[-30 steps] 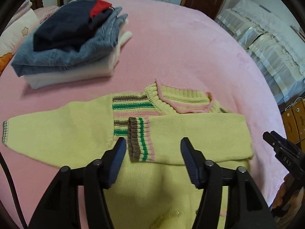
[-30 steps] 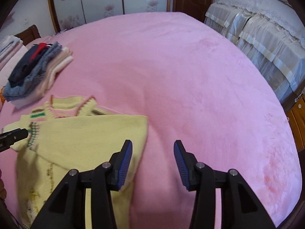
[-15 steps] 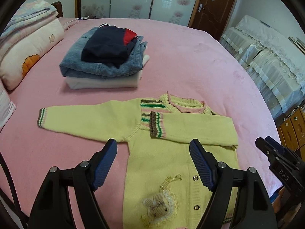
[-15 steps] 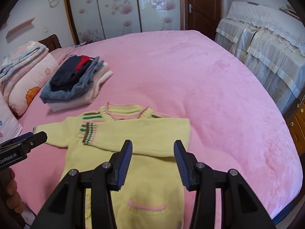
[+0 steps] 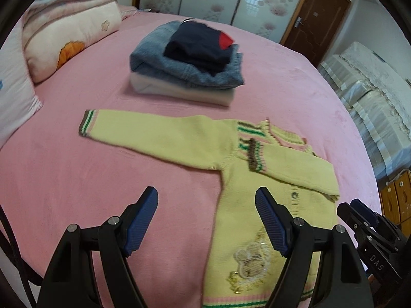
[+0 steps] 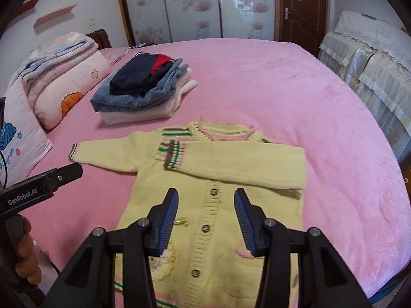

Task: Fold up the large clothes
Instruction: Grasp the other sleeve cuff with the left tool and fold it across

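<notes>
A yellow knit cardigan (image 5: 231, 169) lies flat, front up, on the pink bed (image 5: 77, 174). It also shows in the right wrist view (image 6: 205, 179). Its right sleeve (image 6: 241, 164) is folded across the chest; its left sleeve (image 5: 154, 133) lies stretched out to the left, with a striped cuff (image 5: 87, 123). My left gripper (image 5: 205, 205) is open and empty, above the bed by the cardigan's left side. My right gripper (image 6: 205, 205) is open and empty above the button row. The right gripper also shows in the left wrist view (image 5: 370, 218).
A stack of folded clothes (image 5: 190, 59), navy on denim on white, sits beyond the cardigan; it also shows in the right wrist view (image 6: 143, 89). Pillows and a folded quilt (image 6: 59, 77) lie at the left. A covered sofa (image 6: 372, 56) stands to the right of the bed.
Both grippers have pulled back and risen from the cardigan, so more of it shows. The left view has swung left toward the outstretched sleeve. The folded right sleeve stays in place.
</notes>
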Demonstrator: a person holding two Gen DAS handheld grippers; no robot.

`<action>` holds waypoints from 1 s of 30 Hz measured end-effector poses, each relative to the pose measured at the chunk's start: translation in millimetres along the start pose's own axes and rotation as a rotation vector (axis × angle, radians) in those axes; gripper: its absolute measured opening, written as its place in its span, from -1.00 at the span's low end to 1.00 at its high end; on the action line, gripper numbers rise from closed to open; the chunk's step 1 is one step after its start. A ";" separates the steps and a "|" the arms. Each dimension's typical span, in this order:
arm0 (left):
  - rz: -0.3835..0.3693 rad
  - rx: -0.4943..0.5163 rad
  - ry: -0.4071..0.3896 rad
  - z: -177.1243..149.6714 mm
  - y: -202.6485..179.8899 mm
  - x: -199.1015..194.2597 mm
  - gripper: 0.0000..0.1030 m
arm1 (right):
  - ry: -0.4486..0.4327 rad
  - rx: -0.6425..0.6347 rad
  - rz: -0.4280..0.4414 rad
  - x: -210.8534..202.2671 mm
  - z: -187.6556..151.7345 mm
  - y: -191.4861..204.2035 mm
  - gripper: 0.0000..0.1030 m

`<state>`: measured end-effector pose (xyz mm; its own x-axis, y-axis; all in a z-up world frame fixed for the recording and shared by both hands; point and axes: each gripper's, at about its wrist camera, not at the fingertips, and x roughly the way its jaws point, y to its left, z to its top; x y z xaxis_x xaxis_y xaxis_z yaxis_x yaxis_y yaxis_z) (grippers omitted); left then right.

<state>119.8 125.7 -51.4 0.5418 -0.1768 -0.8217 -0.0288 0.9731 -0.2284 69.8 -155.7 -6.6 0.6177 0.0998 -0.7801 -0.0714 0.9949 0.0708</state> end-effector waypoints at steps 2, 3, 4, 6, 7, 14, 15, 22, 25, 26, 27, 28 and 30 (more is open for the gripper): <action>-0.010 -0.046 0.014 -3.2 20.5 10.9 0.49 | 0.014 -0.021 0.009 10.1 0.1 13.8 -0.12; -0.017 -0.066 0.018 -4.2 28.9 15.9 0.49 | 0.019 -0.034 0.013 15.6 0.3 21.4 -0.12; -0.027 -0.090 0.022 -5.3 38.8 21.5 0.49 | 0.023 -0.044 0.017 20.6 0.7 28.1 -0.12; -0.063 -0.147 0.019 -6.1 60.5 33.6 0.49 | 0.033 -0.061 0.025 32.8 2.9 42.0 -0.12; -0.072 -0.172 0.019 -5.9 69.7 39.4 0.49 | 0.037 -0.068 0.030 37.9 4.0 47.0 -0.12; -0.117 -0.362 0.013 11.3 133.5 90.4 0.33 | 0.075 -0.082 0.062 77.7 13.9 75.1 -0.12; -0.124 -0.397 0.017 14.7 142.6 98.5 0.28 | 0.077 -0.082 0.066 81.2 14.6 76.9 -0.12; -0.201 -0.597 0.005 27.0 185.7 138.1 -0.07 | 0.102 -0.084 0.081 103.5 15.8 81.3 -0.12; -0.183 -0.625 -0.001 33.3 189.0 148.6 -0.48 | 0.118 -0.070 0.082 113.1 14.6 77.2 -0.12; -0.172 -0.626 0.002 36.2 189.1 152.3 -0.62 | 0.121 -0.065 0.080 115.7 14.4 75.6 -0.12; -0.154 -0.623 0.009 39.8 190.2 156.1 -0.84 | 0.125 -0.058 0.077 118.8 14.0 72.9 -0.12; -0.147 -0.624 0.013 42.5 189.5 159.3 -0.87 | 0.128 -0.053 0.074 120.6 13.7 70.9 -0.12; -0.122 -0.604 0.005 47.5 184.7 158.6 -0.91 | 0.132 -0.041 0.065 124.3 13.2 65.4 -0.12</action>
<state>240.3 284.4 -199.1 0.5675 -0.2834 -0.7730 -0.4384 0.6907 -0.5751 152.2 -78.1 -90.8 0.5025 0.1591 -0.8498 -0.1419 0.9848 0.1005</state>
